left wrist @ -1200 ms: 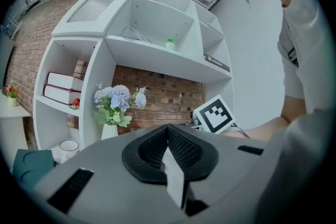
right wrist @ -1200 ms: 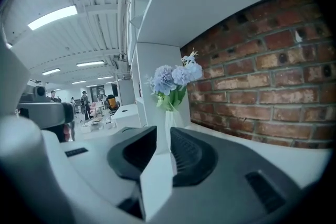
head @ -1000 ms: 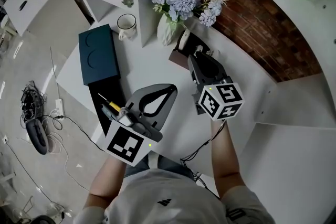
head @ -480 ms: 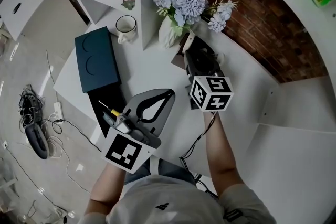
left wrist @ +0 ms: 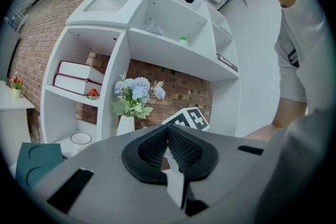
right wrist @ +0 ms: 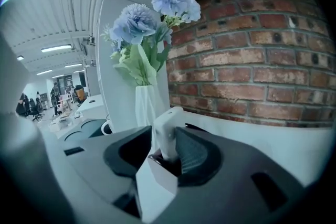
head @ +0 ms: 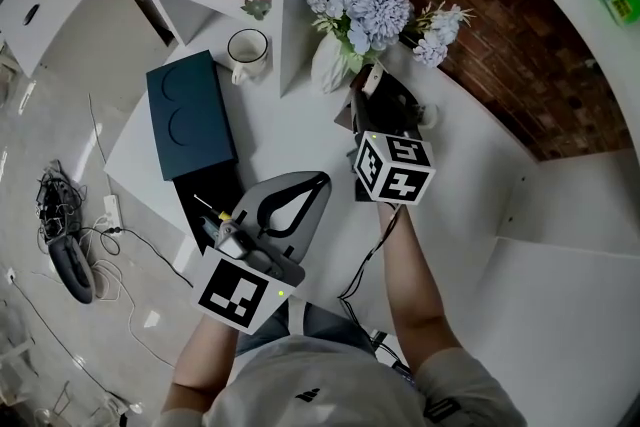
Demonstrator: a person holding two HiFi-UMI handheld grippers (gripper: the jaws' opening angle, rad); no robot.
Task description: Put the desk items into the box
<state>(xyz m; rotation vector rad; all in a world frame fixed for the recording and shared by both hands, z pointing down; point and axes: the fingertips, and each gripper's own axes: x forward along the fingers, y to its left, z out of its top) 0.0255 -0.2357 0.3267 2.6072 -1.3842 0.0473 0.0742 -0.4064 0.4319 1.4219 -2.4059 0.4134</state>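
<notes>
Jaws on the right tongs (head: 380,100) are spread wide. They've just been opening up, and a white upright thing (right wrist: 167,128) sits between them without being squeezed. It stands in a small holder (right wrist: 157,178) at the back of the desk (head: 290,140), just beside the white vase (head: 330,70) with the pale blue flowers (head: 375,10) and in front of the brick wall (right wrist: 262,34).

The left tongs (head: 318,180) are clenched, tips together, and I can't see anything caught in them. They hover over the front of the desk, well apart from the holder.

The dark blue box (head: 190,115) lies flat at the left end of the desk, with a mug (head: 247,47) just behind it. Below the box there's a black tray-like bit (head: 200,190) with a thin yellow-tipped tool (head: 212,207) on it, right next to the left tongs. Can't tell what that tool is.
</notes>
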